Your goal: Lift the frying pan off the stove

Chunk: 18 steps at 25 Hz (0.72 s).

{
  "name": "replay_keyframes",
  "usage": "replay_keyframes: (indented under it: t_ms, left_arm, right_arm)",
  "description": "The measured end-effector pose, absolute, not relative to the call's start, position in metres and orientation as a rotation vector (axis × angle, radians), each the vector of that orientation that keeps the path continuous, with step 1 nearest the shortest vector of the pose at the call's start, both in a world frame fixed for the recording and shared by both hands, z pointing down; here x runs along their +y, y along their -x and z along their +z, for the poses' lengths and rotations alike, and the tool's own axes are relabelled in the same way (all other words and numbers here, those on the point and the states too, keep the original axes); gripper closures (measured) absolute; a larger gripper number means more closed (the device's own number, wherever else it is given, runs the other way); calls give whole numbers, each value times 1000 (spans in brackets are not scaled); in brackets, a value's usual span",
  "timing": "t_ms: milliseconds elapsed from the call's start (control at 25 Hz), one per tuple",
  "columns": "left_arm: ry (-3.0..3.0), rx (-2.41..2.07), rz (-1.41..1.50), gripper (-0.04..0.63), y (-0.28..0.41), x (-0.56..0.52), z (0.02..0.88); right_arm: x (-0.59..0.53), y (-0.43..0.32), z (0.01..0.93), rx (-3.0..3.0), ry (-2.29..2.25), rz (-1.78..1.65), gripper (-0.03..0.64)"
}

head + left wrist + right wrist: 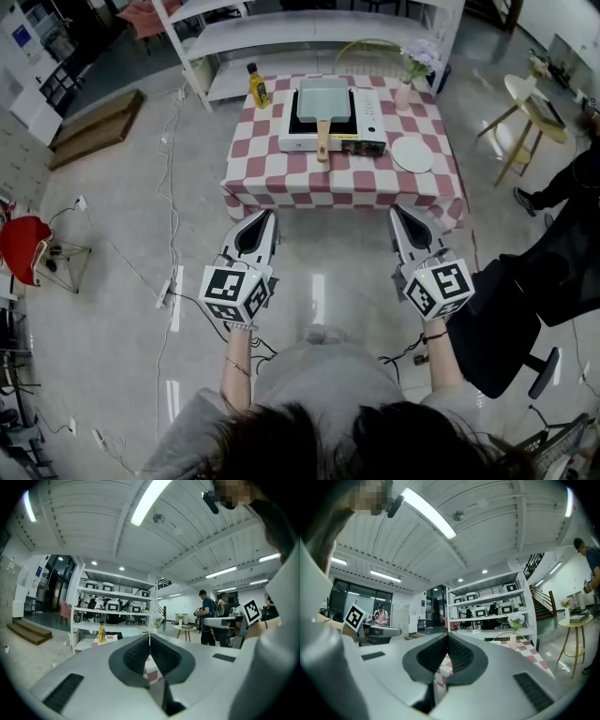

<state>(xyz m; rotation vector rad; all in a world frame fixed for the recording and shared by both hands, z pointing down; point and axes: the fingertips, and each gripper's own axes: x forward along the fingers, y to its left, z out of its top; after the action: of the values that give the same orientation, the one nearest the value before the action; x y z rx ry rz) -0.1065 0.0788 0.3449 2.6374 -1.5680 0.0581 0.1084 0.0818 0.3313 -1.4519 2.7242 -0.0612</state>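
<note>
A square grey-green frying pan (pixel 323 101) with a wooden handle (pixel 322 141) sits on a white portable stove (pixel 369 122) on the red-checked table (pixel 281 169). The handle points toward me over the stove's front edge. My left gripper (pixel 268 215) and right gripper (pixel 395 211) hover side by side well short of the table, both shut and empty. In the left gripper view the jaws (pixel 149 637) meet tip to tip; the right gripper view shows the same (pixel 447 635).
A yellow bottle (pixel 258 85) stands left of the stove, a white plate (pixel 412 154) to its right, and a flower vase (pixel 405 92) at the back right. White shelving (pixel 309 28) stands behind the table. Cables (pixel 169 187) cross the floor at left. An office chair (pixel 525 300) is at right.
</note>
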Motion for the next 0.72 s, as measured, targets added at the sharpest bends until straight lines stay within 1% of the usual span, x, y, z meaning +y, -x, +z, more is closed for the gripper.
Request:
replay_keyframes:
  t_ms: [280,720]
  left_arm:
    - [-2562,-1593,54,566,95,92,356]
    - [-2507,-1633,36,566,107,83,359]
  right_arm:
    - [81,-112,331,2725,1397,-83,595]
    - [58,-111,334,2695,1367,-142,595]
